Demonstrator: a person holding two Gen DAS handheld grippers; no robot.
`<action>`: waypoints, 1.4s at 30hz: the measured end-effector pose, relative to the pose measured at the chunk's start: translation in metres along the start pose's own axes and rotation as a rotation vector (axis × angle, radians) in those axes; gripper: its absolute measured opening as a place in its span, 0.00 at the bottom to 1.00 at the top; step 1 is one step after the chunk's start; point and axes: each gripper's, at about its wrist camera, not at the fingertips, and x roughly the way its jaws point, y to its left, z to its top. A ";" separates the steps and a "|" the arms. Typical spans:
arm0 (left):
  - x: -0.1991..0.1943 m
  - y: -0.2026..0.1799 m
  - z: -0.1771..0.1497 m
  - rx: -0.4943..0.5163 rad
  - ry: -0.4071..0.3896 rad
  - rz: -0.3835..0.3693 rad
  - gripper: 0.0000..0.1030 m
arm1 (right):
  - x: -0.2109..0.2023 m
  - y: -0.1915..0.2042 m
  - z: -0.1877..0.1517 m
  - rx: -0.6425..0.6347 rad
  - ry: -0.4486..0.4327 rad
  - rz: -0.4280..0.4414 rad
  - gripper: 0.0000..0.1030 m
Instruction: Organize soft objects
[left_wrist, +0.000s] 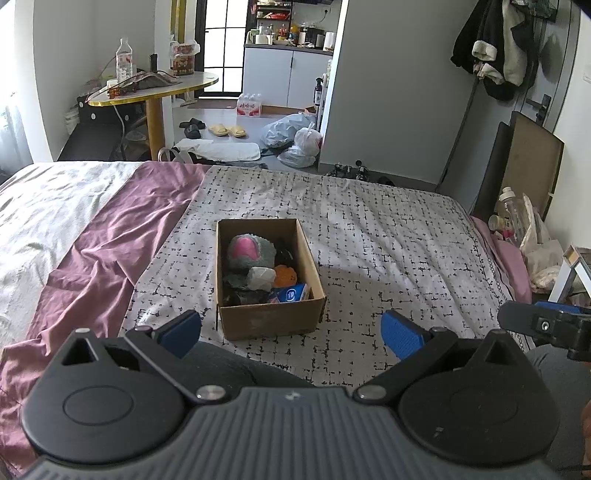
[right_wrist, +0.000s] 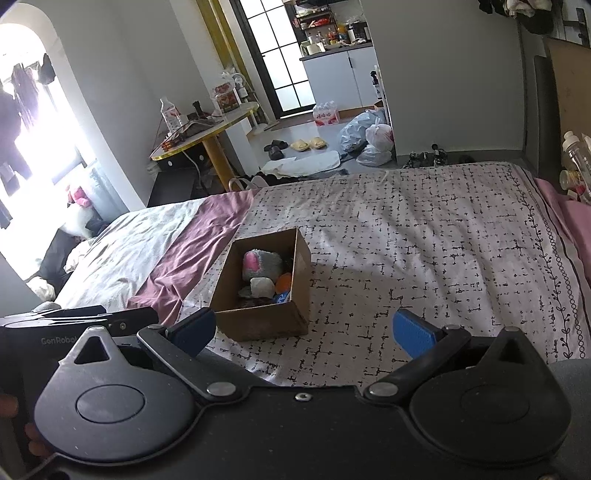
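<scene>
box: matt brown cardboard | toy: fuzzy grey-pink plush | bedspread: creased printed cloth

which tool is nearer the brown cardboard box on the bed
Left. The left tool hangs open just before the brown cardboard box, centred on it; the right tool, also open, sits beside it, offset rightward.

free: patterned sheet around cardboard box | obstacle: box walls; box interior crowded

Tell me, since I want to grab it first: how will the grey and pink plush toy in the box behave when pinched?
The grey and pink plush toy looks fuzzy and stuffed, so it will probably squash and feel light. It lies among other items in the cardboard box, so neighbours may shift. Rolling seems unlikely.
</scene>
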 end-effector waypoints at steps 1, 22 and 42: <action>-0.001 0.000 0.000 0.000 -0.003 0.000 1.00 | 0.000 0.000 0.000 -0.002 -0.001 0.000 1.00; -0.006 0.002 0.002 0.006 -0.026 0.003 1.00 | -0.005 0.005 0.003 -0.026 -0.017 -0.014 1.00; -0.006 0.002 0.001 -0.004 -0.024 0.005 1.00 | -0.008 0.006 0.004 -0.032 -0.031 -0.029 1.00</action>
